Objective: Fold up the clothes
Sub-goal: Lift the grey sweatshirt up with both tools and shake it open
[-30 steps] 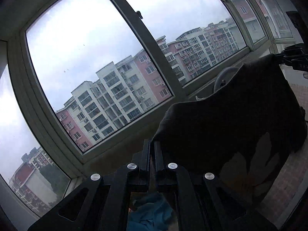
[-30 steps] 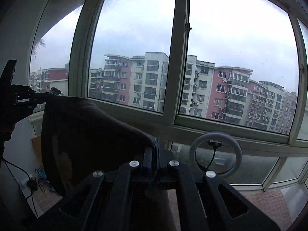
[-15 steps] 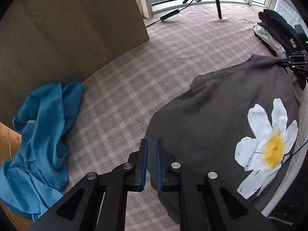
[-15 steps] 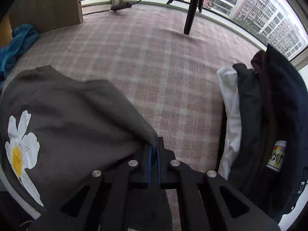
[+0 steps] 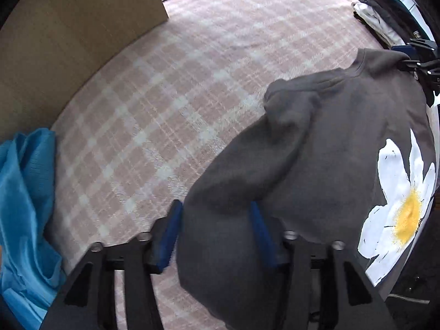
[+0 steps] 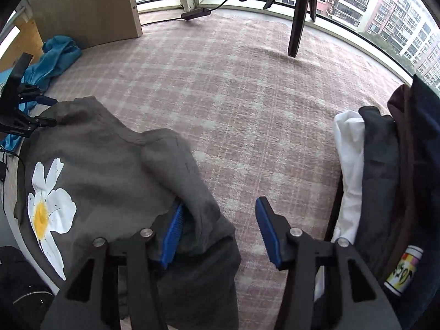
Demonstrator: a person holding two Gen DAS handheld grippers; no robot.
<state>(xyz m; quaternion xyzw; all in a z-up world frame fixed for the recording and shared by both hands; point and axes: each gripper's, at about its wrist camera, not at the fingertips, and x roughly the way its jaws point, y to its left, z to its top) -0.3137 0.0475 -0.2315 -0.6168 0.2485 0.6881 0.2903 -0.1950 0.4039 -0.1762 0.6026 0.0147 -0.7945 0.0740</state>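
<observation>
A dark grey cotton sweatshirt with a white daisy print (image 5: 343, 143) is draped between the opening jaws of the left gripper (image 5: 217, 233) and against the left pad of the opening right gripper (image 6: 220, 236), gripped by neither.

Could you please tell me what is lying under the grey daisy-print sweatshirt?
The grey daisy-print sweatshirt lies on the pink plaid blanket, which spreads out around it. Whatever else may sit beneath the fabric is covered and cannot be seen.

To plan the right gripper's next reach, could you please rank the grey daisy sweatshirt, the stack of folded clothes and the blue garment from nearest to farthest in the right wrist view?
From the right gripper, jaws opening:
1. Grey daisy sweatshirt, draped over its left finger.
2. Stack of folded clothes, right side.
3. Blue garment, far left by the wooden panel.
</observation>
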